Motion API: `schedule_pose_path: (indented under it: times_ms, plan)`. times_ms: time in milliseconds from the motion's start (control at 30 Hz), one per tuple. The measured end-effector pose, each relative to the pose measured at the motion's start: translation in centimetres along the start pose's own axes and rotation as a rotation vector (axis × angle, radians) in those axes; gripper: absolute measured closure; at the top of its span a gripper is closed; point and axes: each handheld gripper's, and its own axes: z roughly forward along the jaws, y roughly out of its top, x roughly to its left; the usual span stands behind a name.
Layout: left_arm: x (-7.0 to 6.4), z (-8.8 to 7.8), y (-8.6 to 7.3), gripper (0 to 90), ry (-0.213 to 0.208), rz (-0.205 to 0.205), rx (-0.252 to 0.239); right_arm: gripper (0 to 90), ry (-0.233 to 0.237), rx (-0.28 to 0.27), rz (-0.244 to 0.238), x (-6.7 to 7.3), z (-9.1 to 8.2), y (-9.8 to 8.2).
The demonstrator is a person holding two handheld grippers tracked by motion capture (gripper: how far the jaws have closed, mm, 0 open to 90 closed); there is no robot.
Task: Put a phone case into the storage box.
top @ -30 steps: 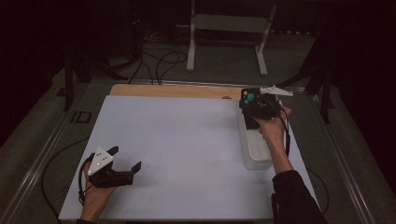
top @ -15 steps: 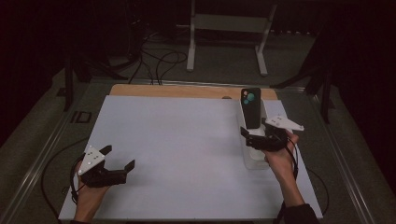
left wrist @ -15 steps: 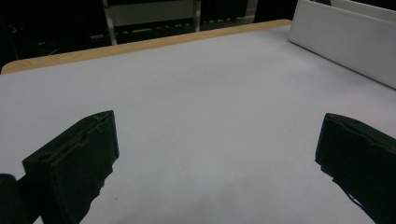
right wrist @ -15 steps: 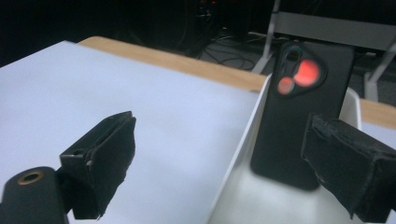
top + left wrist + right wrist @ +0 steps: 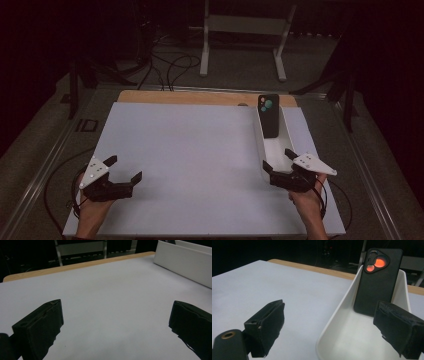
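- The tabletop [image 5: 200, 165] is a broad white sheet over a wooden board, whose bare tan edge shows along the 12 o'clock side; dark floor with cables lies beyond it, and a white metal stand [image 5: 245, 30] rises at 12 o'clock, well apart from the sheet.
- A long white tray [image 5: 272, 150] lies on the tabletop toward 3 o'clock, its length running from 6 to 12 o'clock; in the right gripper view its near rounded end [image 5: 332, 337] sits between the two black jaws; in the left gripper view its side wall [image 5: 182, 265] shows at the upper right.
- A black phone [image 5: 269, 116] stands upright in the tray's 12 o'clock end, leaning back against the end wall with its camera side toward the person; in the right gripper view the phone [image 5: 377, 280] shows two round lenses glowing orange.
- The right hand-held gripper [image 5: 281, 169] sits at the tray's 6 o'clock end, jaws spread wide and holding nothing, one jaw on each side of the tray's end; the phone is well apart from it.
- The left hand-held gripper [image 5: 125, 170] rests near the 7 o'clock corner of the tabletop, jaws wide apart with nothing between them; bare white sheet lies ahead of it.
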Motion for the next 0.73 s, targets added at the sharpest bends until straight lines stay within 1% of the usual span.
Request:
schedule_pose_path:
  times_ms: [33, 67, 100, 233, 367, 467, 567, 733]
  plan:
    - [0.0, -0.1, 0.0, 0.0, -0.003, 0.004, -0.001, 9.7, -0.005, -0.001, -0.016, 0.1, -0.1, -0.3]
    - [-0.1, -0.1, -0.1, 0.0, -0.006, 0.006, -0.003, 9.8, -0.015, 0.008, -0.025, 0.2, -0.2, -0.5]
    - [-0.1, -0.1, -0.2, 0.0, -0.011, 0.012, -0.002, 9.7, -0.015, 0.01, -0.029, 0.2, -0.2, -0.7]
    - [-0.4, 0.0, -0.5, 0.0, -0.02, 0.029, 0.008, 9.8, 0.021, -0.009, -0.02, 0.3, -0.4, -1.7]
    - [-0.5, -0.1, -1.0, 0.0, -0.02, 0.038, 0.01, 9.7, 0.012, -0.021, -0.013, 0.3, -0.6, -2.5]
    - [-0.6, -0.1, -1.3, 0.0, -0.022, 0.043, 0.011, 9.7, 0.016, -0.038, -0.017, 0.3, -0.9, -2.6]
    - [-0.5, 0.0, -1.4, 0.0, -0.018, 0.043, 0.012, 9.8, 0.011, -0.052, -0.003, 0.2, -1.1, -2.5]
    - [-0.4, 0.1, -1.6, 0.0, -0.007, 0.043, 0.017, 9.7, 0.02, -0.05, 0.002, 0.2, -1.0, -2.8]
